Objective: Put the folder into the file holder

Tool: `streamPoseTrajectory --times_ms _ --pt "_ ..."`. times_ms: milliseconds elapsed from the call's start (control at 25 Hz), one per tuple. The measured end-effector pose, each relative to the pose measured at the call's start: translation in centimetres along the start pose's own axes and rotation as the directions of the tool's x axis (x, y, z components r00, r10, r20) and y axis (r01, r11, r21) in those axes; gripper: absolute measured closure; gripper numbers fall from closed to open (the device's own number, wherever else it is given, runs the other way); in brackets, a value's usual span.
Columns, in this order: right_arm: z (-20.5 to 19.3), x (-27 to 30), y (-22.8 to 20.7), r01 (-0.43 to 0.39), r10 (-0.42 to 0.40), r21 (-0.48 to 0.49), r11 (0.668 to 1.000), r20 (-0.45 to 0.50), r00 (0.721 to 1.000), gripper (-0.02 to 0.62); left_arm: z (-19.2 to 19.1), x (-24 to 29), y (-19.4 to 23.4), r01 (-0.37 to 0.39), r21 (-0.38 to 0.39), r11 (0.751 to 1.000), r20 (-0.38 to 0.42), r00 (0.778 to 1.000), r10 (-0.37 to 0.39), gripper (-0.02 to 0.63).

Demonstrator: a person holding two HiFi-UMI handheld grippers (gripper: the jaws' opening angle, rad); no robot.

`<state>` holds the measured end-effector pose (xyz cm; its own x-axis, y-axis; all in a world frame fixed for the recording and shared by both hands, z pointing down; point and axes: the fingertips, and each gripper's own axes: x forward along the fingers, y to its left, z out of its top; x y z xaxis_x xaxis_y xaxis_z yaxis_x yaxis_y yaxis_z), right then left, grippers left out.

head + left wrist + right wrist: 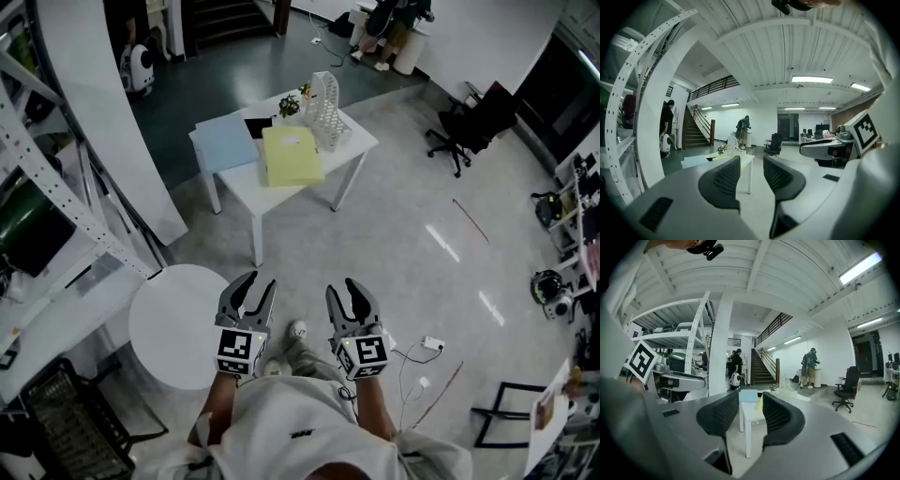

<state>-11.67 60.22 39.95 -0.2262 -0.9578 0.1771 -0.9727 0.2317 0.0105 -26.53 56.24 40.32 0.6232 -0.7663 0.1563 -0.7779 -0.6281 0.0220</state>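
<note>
A yellow folder [292, 155] lies flat on a white table [281, 192] far ahead, with a blue folder [225, 142] to its left. A white slotted file holder [325, 111] stands at the table's far right, beside a small plant [289, 106]. My left gripper [262, 279] and right gripper [343, 287] hover side by side close to the person's body, well short of the table. Each stands open with nothing between its jaws. In the left gripper view, the left gripper [751, 161] frames the table [743, 161]. In the right gripper view, the right gripper [750, 401] frames the blue folder [749, 395].
A round white table [178, 323] sits just left of the grippers. A metal shelf rack [37, 216] and a black crate [75, 422] line the left side. A black office chair [473, 122] stands at the right. Cables [422, 356] lie on the floor. People [810, 366] stand at the back.
</note>
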Motion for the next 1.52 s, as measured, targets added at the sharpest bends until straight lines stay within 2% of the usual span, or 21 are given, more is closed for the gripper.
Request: streamPoseTrajectory --times_ms 280,720,960,1240,1520 --pt "-0.3 3.5 -2.3 -0.017 0.017 0.025 1.0 -0.01 1.0 0.434 0.6 3.8 0.5 -0.001 0.009 1.0 -0.007 1.0 0.001 0.453" --pt "0.8 9.4 -7.5 -0.072 0.073 0.037 0.997 -0.009 0.997 0.434 1.3 11.0 1.9 -0.049 0.016 0.999 -0.04 0.998 0.049 0.463" --pt "1.1 11.7 -10.9 -0.086 0.087 0.04 0.995 -0.02 0.996 0.434 1.5 15.0 1.7 -0.062 0.005 0.998 -0.058 0.996 0.063 0.467" --pt "1.2 14.2 -15.3 -0.092 0.093 0.042 0.995 -0.027 0.995 0.434 3.0 20.0 0.4 -0.044 0.013 0.999 -0.048 0.998 0.045 0.468" --pt "1.2 17.4 -18.5 -0.107 0.109 0.04 0.993 -0.033 0.994 0.434 3.6 24.3 0.6 -0.058 0.016 0.998 -0.046 0.997 0.059 0.468"
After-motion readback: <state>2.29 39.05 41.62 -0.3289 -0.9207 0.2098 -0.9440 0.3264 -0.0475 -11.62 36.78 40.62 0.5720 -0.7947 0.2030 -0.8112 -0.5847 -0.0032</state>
